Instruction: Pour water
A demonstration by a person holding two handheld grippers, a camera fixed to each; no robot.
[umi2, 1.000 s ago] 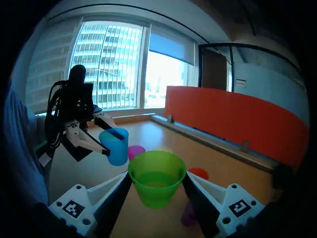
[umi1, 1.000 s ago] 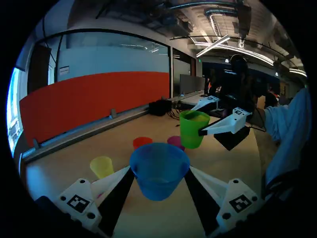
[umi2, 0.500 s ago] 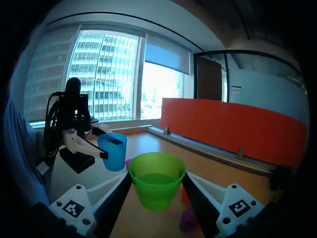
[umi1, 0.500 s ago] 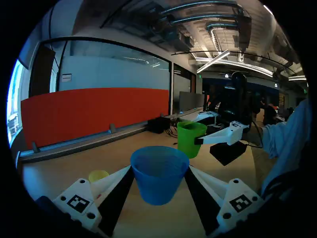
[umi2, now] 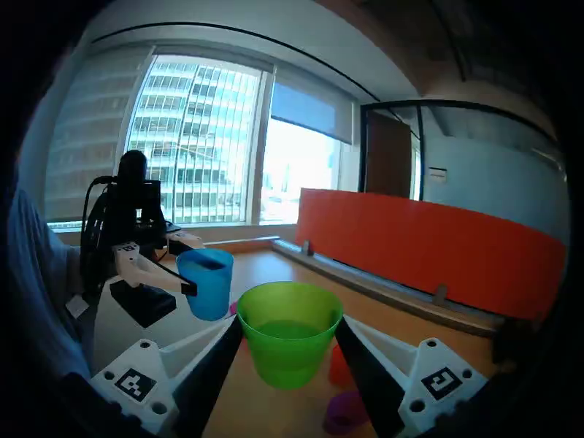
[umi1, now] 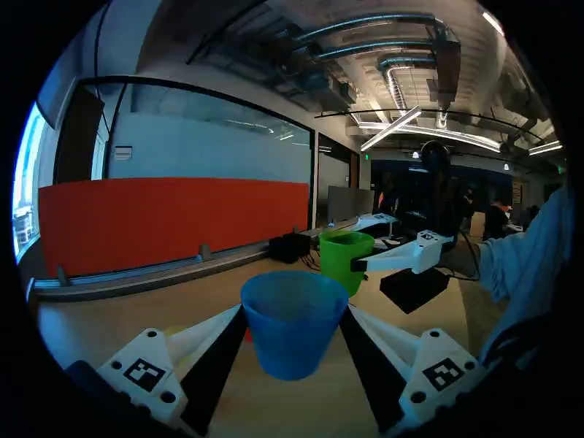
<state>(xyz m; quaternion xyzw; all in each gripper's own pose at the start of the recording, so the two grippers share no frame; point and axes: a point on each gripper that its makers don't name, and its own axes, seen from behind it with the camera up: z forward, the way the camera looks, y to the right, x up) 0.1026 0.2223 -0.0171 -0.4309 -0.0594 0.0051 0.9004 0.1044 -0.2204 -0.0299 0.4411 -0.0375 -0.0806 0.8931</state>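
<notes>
In the left gripper view my left gripper (umi1: pixel 293 336) is shut on a blue cup (umi1: pixel 293 328), held upright above the wooden table (umi1: pixel 117 321). Farther off, the green cup (umi1: pixel 343 259) hangs in the right gripper (umi1: pixel 356 264). In the right gripper view my right gripper (umi2: pixel 290 350) is shut on that green cup (umi2: pixel 289 342), upright, with liquid inside. The blue cup (umi2: pixel 206 283) shows to the left in the left gripper (umi2: pixel 191 285), held by a person's sleeved arm (umi2: pixel 40 292). The two cups are apart, both upright.
Small cups stand on the table below: an orange one (umi2: pixel 340 367) and a purple one (umi2: pixel 346 412) in the right gripper view, a yellow one (umi1: pixel 179 334) in the left gripper view. An orange partition (umi1: pixel 168 219) runs along the table's far side. Windows (umi2: pixel 197 146) lie behind.
Both grippers have risen with their cups; the table and the small cups have dropped lower in both views. The green cup sits slightly nearer the blue one.
</notes>
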